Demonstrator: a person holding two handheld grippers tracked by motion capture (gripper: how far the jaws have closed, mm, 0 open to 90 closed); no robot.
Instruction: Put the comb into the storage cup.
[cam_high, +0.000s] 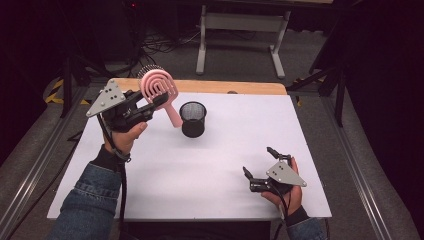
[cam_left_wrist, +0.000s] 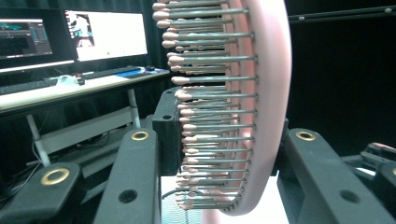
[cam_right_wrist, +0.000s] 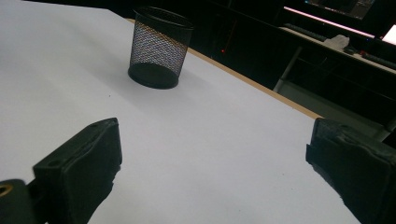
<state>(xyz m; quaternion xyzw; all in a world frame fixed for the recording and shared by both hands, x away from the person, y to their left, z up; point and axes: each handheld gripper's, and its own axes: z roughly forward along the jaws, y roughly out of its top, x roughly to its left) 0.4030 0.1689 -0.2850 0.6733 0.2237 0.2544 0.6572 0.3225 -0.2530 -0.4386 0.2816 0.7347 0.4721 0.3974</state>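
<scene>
Left gripper clamps the head of a pink brush, held in the air left of the mesh cup; handle slants down toward the cup. Right gripper rests on the table, jaws apart and empty. Risks, as judged: one jaw bears on springy bristles, so the brush may twist or slip; a handle lowered off-centre may catch the rim and tip the light cup. Brush: oval slotted head, grey pink-tipped pins.
</scene>
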